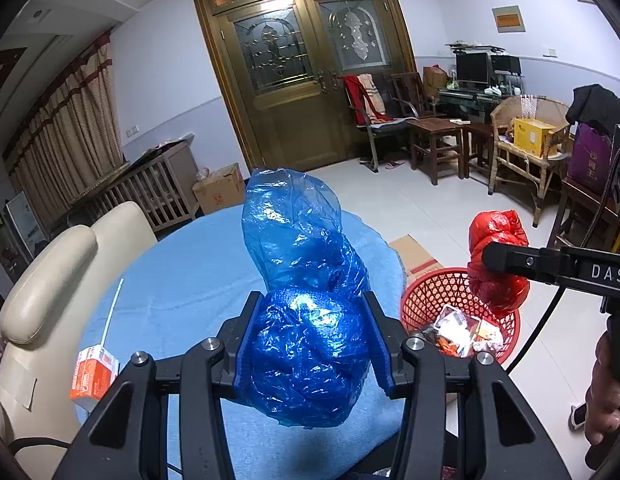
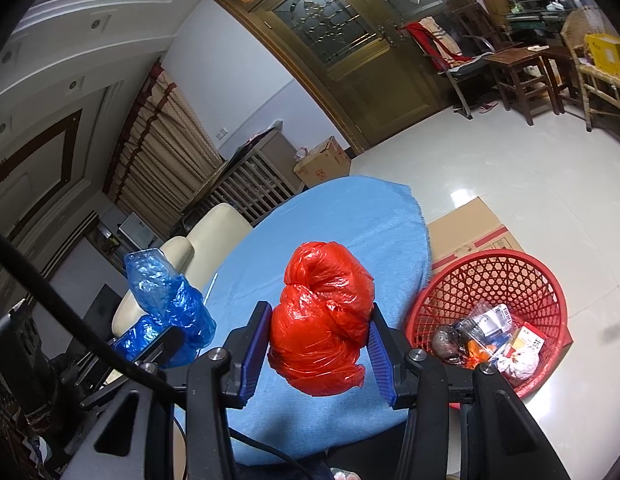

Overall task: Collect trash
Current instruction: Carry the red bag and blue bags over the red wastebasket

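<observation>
My left gripper (image 1: 310, 344) has its jaws squeezed on a blue bag (image 1: 306, 320). The bag is thin, shiny, crinkly plastic, scrunched into a lump, with a loose end sticking up. It hangs in the air over the round bench (image 1: 182, 280), which has a soft, light blue cloth on it.

My right gripper (image 2: 316, 350) has its jaws pressed on a red bag (image 2: 322, 324), also crinkly plastic, balled up. It is held near the red basket (image 2: 506, 276). The basket is round with a net of holes, sits on the floor beside the bench, and has trash inside.

A small orange carton (image 1: 95, 372) lies on the bench.
</observation>
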{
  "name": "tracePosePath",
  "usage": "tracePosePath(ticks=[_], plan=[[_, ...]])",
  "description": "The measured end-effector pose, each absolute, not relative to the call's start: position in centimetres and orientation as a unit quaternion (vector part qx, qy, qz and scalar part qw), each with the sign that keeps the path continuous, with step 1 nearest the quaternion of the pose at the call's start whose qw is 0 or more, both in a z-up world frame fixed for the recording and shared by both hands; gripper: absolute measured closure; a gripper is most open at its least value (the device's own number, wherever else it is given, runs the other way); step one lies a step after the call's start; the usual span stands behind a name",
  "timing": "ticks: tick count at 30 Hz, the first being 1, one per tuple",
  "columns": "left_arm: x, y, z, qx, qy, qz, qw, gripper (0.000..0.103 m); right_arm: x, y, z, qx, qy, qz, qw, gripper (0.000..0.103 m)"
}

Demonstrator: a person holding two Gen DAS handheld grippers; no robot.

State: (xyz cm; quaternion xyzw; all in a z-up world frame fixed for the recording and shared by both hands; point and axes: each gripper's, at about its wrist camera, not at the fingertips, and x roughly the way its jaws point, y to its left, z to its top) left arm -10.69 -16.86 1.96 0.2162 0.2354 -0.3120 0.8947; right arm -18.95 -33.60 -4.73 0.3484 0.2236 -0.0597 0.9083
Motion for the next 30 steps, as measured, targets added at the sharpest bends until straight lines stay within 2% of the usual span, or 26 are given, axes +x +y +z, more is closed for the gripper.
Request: tracePosePath(ticks=[30], plan=[[-11.1, -20.9, 0.2, 0.269, 0.244, -0.343, 0.866, 0.053, -22.1, -37.0, -5.4, 0.383, 0.217, -0.095, 0.893, 0.053]])
